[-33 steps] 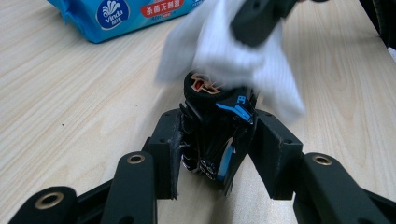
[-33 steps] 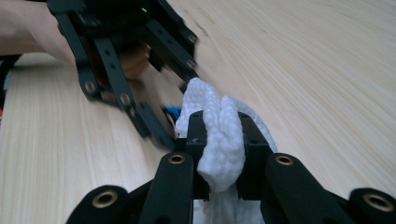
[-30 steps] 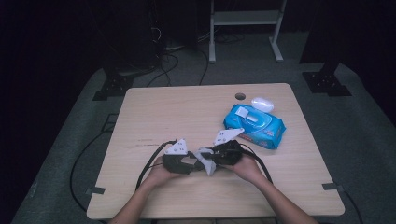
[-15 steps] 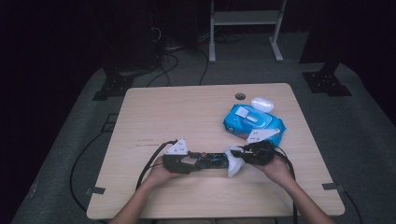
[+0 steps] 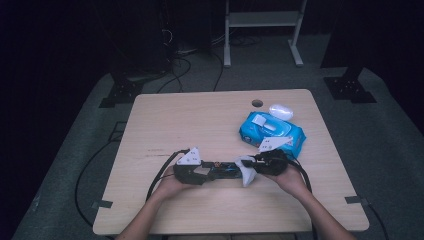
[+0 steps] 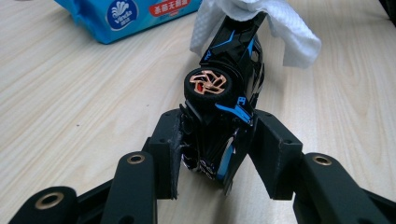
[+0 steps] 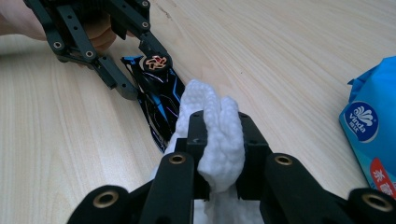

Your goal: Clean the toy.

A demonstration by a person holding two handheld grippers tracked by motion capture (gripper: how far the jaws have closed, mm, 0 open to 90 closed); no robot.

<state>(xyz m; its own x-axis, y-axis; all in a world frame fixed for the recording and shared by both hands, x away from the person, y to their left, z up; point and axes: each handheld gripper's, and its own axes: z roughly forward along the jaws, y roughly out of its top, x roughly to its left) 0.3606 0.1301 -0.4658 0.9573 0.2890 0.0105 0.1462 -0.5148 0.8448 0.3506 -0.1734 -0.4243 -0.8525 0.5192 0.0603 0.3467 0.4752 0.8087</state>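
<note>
Fingers [image 6: 273,154] of the left gripper [image 6: 212,154] are clamped on the toy car [image 6: 229,84]; the right gripper [image 7: 222,154] is pinched on a wipe [image 7: 217,135]. Hard rubbing could twist the car loose.

1. Looks like a lab or recording studio, not a home.
2. Single light wood table [image 5: 200,120] with a cable hole [image 5: 257,103], lit in a dark room.
3. Grey carpet [image 5: 385,130], loose cables [image 5: 180,55], black stand bases [image 5: 349,89], white metal frame [image 5: 262,20] behind.
</note>
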